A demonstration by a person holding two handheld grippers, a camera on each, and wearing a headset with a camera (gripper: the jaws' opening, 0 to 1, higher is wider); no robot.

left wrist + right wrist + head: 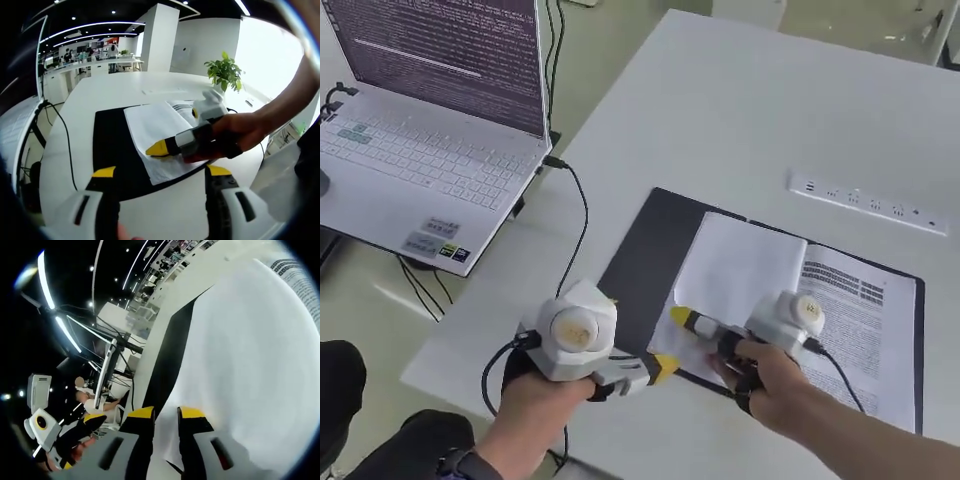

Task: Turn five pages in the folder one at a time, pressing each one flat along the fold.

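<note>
A black folder [642, 262] lies open on the white table, its inside cover bare on the left. A blank white page [745, 268] curves up from the fold, partly turned over. A printed page [865, 322] lies flat on the right. My right gripper [680, 317] is shut on the blank page's lower edge; in its own view the yellow-tipped right gripper [165, 412] has the sheet [250, 355] running between the nearly closed jaws. My left gripper [662, 368] hovers open just off the folder's near edge. In its own view the left gripper [161, 171] stands with jaws wide apart, facing the right gripper [165, 147].
An open laptop [420, 150] sits at the far left with a cable [582, 215] trailing toward the folder. A white power strip [868, 203] lies beyond the folder at the right. The table's near edge [470, 395] runs just below my hands.
</note>
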